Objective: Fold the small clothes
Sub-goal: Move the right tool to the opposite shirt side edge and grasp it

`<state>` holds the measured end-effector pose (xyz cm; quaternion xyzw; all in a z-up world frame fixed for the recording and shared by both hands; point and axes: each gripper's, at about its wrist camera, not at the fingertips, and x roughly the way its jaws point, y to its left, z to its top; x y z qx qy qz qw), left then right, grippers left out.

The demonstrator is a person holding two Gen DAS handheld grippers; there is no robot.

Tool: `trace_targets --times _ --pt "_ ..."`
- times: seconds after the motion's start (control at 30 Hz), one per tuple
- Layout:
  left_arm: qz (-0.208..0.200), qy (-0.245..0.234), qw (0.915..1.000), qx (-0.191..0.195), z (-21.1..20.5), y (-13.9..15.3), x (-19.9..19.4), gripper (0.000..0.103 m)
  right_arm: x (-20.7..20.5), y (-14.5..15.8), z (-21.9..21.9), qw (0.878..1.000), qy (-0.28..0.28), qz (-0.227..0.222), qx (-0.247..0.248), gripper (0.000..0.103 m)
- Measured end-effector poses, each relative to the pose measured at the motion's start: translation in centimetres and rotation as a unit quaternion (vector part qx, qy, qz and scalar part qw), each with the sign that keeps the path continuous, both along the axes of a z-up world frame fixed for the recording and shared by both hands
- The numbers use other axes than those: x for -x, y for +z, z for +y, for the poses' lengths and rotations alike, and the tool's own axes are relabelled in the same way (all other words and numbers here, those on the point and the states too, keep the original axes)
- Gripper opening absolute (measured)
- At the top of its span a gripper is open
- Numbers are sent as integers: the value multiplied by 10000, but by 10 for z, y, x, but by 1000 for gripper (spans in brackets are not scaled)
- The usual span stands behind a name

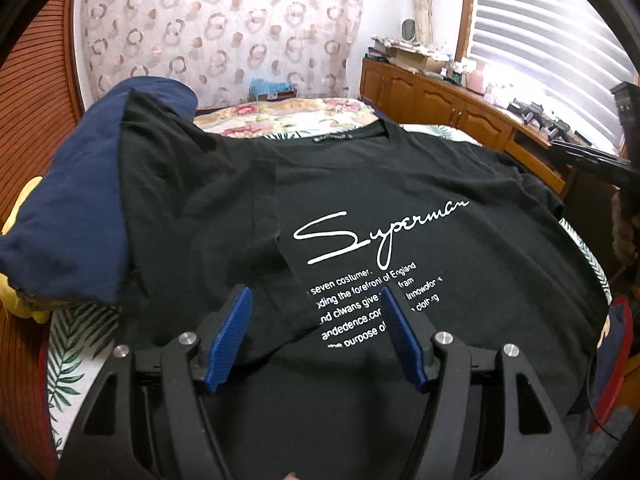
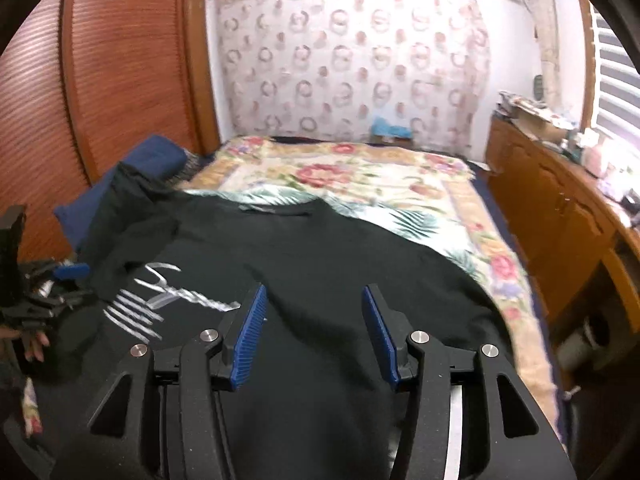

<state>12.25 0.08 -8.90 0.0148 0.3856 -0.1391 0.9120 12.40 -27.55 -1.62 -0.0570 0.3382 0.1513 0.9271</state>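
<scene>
**Both grippers hang open above a black T-shirt on the bed**

Blue-padded and black-framed, the left gripper (image 1: 316, 300) hangs with its jaws apart and nothing between them, above the black cotton T-shirt with white script lettering (image 1: 400, 200). That shirt lies spread front-up across the bed with the floral and palm-leaf covers (image 2: 360, 176), one sleeve folded in over the chest, its other shoulder draped on a navy blue cushion (image 1: 72, 208). Over the shirt's plain side, the right gripper (image 2: 314, 298) also stands parted, gripping nothing.
</scene>
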Motion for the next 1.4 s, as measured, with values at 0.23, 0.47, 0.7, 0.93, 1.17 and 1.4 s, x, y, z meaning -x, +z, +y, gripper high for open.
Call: trace_targets --times 0.23,0.47,0.7,0.93,1.17,1.4 --pt "237 50 9996 -113 -7 -12 -13 66 8 -9 -52 9990 -392 168 164 51" --pt "373 22 9992 -167 -12 -19 -17 66 1 -35 -76 9957 -644 527 396 51" --pt "450 -86 9984 -327 -21 -23 -18 71 -4 -53 -90 9935 -770 809 205 51" --pt "521 -309 9971 -455 -31 -26 -20 91 -12 -63 -104 9907 -906 1018 -42 51" --pt "571 -411 9963 -498 -34 -27 -18 100 -27 -70 -118 9880 -1097 1078 -142 51" --pt "561 -400 9963 -513 -35 -26 -18 101 -38 -63 -146 9847 -1449 921 -284 51"
